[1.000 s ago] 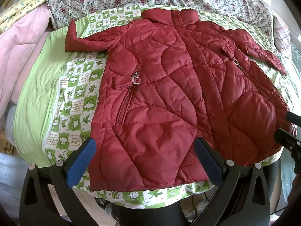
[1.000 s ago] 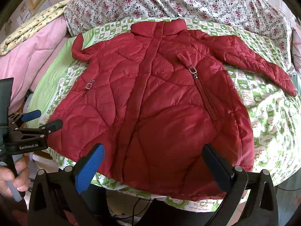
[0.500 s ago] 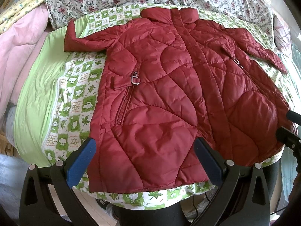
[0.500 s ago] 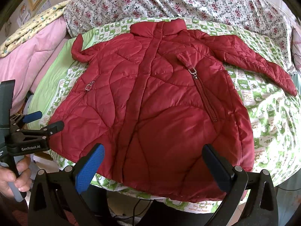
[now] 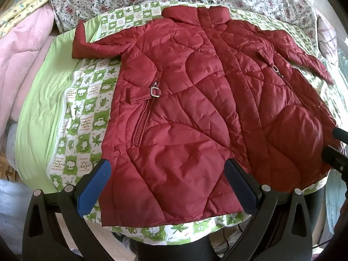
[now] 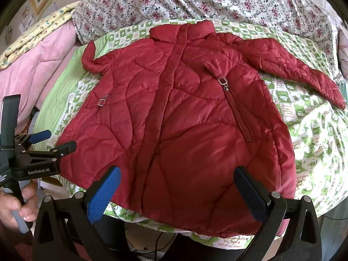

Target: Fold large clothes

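A red quilted jacket point(image 5: 195, 113) lies flat, front up, collar far, on a green-and-white patterned sheet point(image 5: 87, 108). It also shows in the right wrist view point(image 6: 184, 119), with its right sleeve point(image 6: 293, 65) spread out and its left sleeve point(image 6: 91, 58) bent near the far left. My left gripper point(image 5: 167, 187) is open and empty over the jacket's near left hem. My right gripper point(image 6: 178, 193) is open and empty over the near right hem. The left gripper also shows at the left of the right wrist view point(image 6: 54, 141).
Pink bedding point(image 6: 37, 71) and a yellow blanket point(image 6: 37, 28) are piled at the left. A floral quilt point(image 6: 217, 0) lies behind the jacket. The sheet's near edge point(image 5: 184, 235) hangs over the table front. The right gripper's tip point(image 5: 335, 152) shows at the right edge.
Both grippers have moved slightly toward the jacket's near hem. The jacket has not moved.
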